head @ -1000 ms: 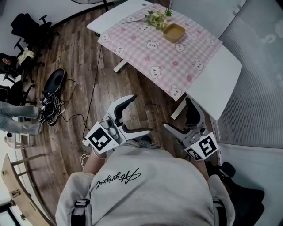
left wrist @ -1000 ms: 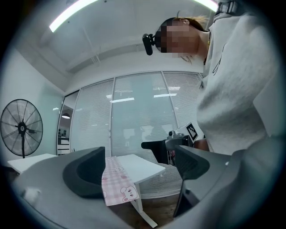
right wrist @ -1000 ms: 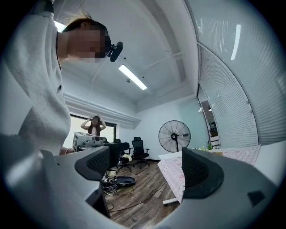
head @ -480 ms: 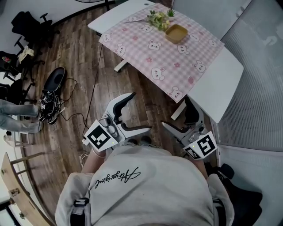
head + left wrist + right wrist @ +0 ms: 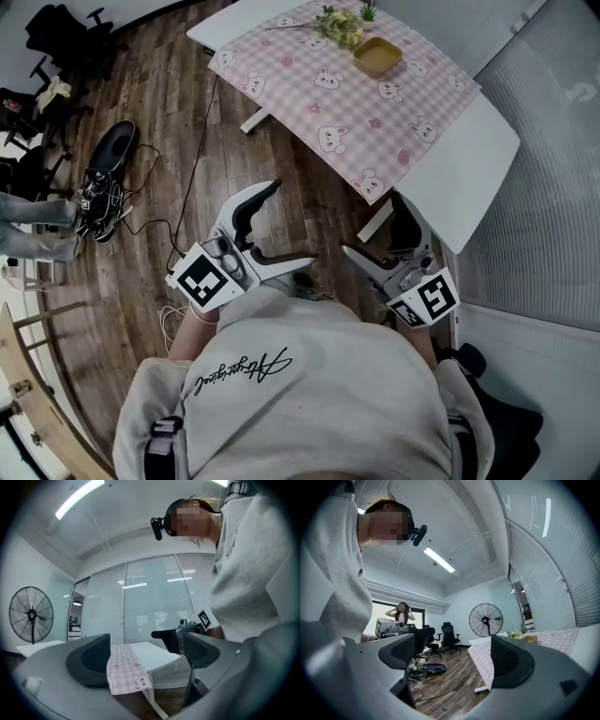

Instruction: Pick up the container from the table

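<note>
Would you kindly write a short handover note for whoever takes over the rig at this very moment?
Left gripper: open, empty, held over the floor, short of the table.
Right gripper: open, empty, beside the table's near corner.
Container: on the checked cloth at the table's far side, next to a small plant, untouched.
Done: nothing yet.
Left: step up to the table, close a gripper on the container, lift it.

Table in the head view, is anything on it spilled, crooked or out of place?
Nothing stands out. The yellow container sits upright on the pink cloth beside the small plant. The cloth drapes over the near edge of the table, and nothing is spilled.
</note>
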Demonstrator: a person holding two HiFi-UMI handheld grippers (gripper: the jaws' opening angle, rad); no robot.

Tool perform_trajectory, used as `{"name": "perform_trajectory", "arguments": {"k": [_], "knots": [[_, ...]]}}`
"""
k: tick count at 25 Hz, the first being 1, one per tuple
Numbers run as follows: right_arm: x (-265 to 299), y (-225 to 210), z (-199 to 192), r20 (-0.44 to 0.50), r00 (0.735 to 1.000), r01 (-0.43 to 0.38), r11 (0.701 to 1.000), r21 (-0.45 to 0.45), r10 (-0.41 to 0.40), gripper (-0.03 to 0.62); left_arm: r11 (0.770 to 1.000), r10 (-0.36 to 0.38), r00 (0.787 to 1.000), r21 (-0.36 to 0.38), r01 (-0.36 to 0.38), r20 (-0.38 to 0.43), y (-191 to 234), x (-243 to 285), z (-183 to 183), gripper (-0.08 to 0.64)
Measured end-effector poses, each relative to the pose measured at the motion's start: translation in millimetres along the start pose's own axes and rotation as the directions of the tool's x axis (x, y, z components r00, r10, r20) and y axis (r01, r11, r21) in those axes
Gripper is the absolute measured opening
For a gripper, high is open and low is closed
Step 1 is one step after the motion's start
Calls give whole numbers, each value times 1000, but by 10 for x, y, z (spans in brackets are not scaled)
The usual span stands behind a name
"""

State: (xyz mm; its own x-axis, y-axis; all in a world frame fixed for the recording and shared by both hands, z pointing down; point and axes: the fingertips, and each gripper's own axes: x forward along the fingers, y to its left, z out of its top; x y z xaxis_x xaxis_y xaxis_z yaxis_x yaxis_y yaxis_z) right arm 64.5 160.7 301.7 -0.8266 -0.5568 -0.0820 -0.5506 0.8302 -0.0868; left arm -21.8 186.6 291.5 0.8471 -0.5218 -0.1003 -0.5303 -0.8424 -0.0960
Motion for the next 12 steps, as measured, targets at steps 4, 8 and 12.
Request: {"name": "perform_trajectory", "arguments": {"k": [4,8,12], "knots": [[44,13,-52,-14,1000,-20,1000,10,20,491,998,30,999,-61,-33,-38,-18,-98,-161,466],[106,-70,-112,-22,999,-26,1000,8,26,491,997,58,998,-48,-59,-24,133,-68,-166,466],[188,-201,-178,-17,1000,-9,1000,3,9,491,999,40,999,-30,-40,-9,283,33,-225,466]]}}
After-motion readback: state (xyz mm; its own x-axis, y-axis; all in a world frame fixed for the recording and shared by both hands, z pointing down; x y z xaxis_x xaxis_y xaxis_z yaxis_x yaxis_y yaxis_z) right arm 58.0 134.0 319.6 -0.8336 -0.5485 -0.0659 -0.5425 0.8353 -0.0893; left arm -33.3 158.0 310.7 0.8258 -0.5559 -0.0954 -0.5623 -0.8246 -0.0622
